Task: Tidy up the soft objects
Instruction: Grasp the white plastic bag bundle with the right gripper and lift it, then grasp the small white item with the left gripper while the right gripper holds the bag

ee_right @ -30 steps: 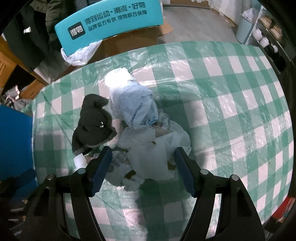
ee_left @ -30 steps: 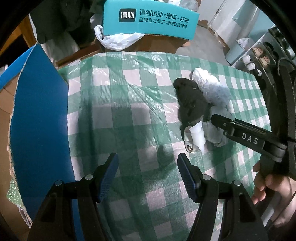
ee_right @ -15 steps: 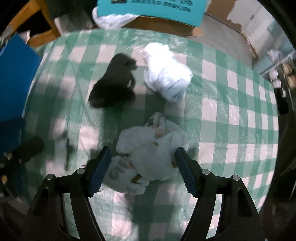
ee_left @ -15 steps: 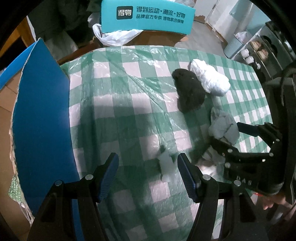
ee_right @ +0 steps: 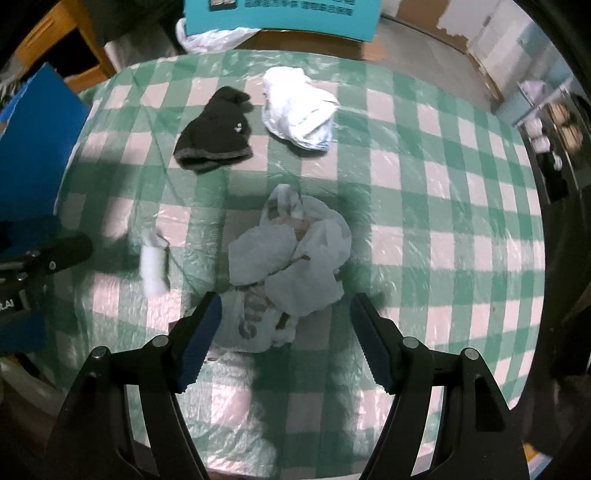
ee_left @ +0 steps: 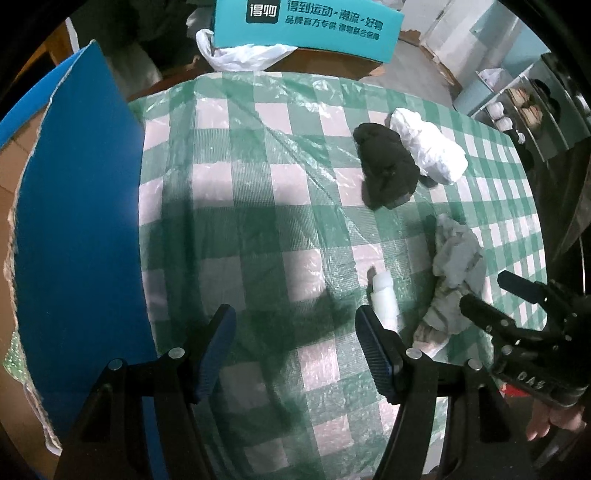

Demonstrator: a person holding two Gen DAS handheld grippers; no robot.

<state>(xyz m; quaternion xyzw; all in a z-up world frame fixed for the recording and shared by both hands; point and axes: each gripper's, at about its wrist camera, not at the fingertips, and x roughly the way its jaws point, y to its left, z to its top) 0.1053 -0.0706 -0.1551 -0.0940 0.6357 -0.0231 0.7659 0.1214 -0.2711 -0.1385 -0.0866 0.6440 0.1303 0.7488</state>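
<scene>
**Background items, both wrist views**

Green-and-white checked tablecloth [ee_left: 280, 206] under clear plastic film. Blue cardboard panel [ee_left: 77, 229] upright at the table's left edge. Teal box with white print [ee_left: 306, 26] beyond the far edge, white plastic bag [ee_left: 240, 55] just beneath it. Shelving [ee_left: 524, 110] at far right.

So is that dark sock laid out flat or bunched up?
Bunched up. The dark sock lies in a crumpled lump on the checked tablecloth, toe end folded over, beside the white bundle, clear of both grippers.
</scene>
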